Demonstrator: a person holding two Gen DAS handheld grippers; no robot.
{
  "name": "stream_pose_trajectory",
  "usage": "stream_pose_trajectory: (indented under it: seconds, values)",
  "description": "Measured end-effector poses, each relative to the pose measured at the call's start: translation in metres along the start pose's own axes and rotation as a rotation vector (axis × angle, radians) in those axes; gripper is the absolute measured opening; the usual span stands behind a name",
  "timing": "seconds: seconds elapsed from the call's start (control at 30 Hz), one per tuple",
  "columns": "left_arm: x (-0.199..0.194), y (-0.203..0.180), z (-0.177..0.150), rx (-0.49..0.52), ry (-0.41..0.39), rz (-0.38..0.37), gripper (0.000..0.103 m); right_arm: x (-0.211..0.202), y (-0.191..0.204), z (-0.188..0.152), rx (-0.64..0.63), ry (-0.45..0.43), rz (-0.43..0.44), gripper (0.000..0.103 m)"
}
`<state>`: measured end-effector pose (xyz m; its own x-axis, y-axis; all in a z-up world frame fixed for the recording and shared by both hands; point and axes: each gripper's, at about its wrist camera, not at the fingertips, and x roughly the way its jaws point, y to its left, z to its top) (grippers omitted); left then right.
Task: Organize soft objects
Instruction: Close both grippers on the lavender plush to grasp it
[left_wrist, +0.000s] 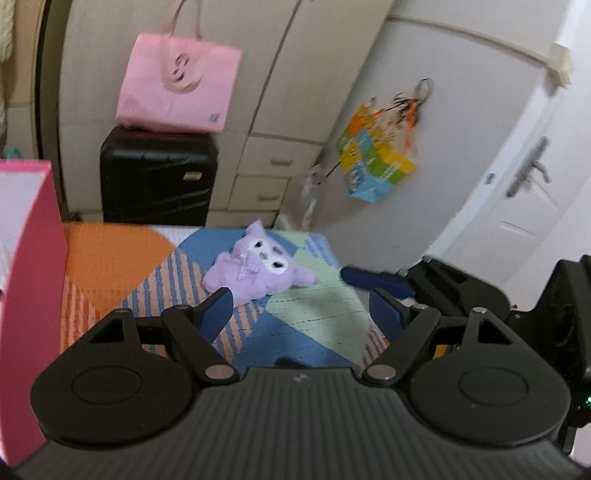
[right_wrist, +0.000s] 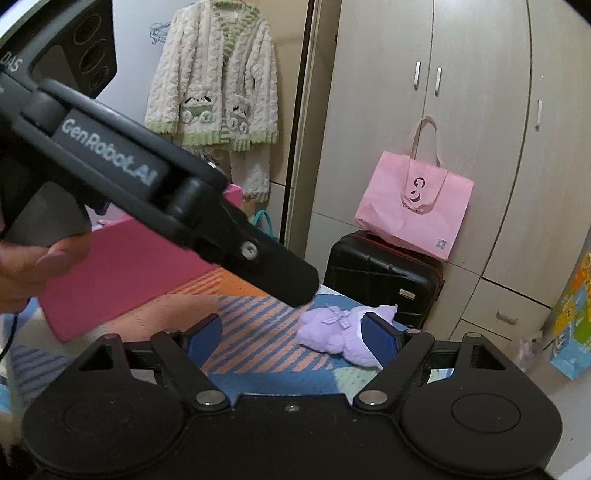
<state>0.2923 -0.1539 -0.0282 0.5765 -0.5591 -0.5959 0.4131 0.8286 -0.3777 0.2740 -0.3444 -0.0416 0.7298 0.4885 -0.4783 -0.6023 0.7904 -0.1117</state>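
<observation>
A purple plush toy (left_wrist: 255, 267) with a white face lies on the patterned bed cover (left_wrist: 314, 314), near its far corner. My left gripper (left_wrist: 301, 308) is open and empty, just short of the plush, which lies by its left fingertip. In the right wrist view the plush (right_wrist: 334, 334) lies right in front of my open, empty right gripper (right_wrist: 291, 330), partly hidden by its right finger. The left gripper's body (right_wrist: 155, 184) crosses this view above the bed. A pink box (left_wrist: 26, 295) stands at the left on the bed.
A black suitcase (left_wrist: 159, 177) stands past the bed with a pink tote bag (left_wrist: 177, 85) on top, before a beige wardrobe (right_wrist: 461, 110). A colourful bag (left_wrist: 376, 158) hangs by a white door (left_wrist: 517, 184). A fluffy cardigan (right_wrist: 214, 81) hangs at the back left.
</observation>
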Motion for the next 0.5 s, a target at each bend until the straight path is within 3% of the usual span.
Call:
stream_pose_trajectory:
  seconds: [0.17, 0.4, 0.5]
  values:
    - [0.035, 0.017, -0.006, -0.070, 0.013, 0.045, 0.078, 0.022, -0.025, -0.008, -0.035, 0.019, -0.035, 0.087]
    - [0.062, 0.035, -0.007, -0.112, -0.088, 0.166, 0.077, 0.060, -0.052, -0.018, -0.070, 0.102, 0.005, 0.089]
    - [0.069, 0.044, -0.003, -0.144, -0.088, 0.170, 0.077, 0.078, -0.060, -0.020, -0.067, 0.155, 0.068, 0.089]
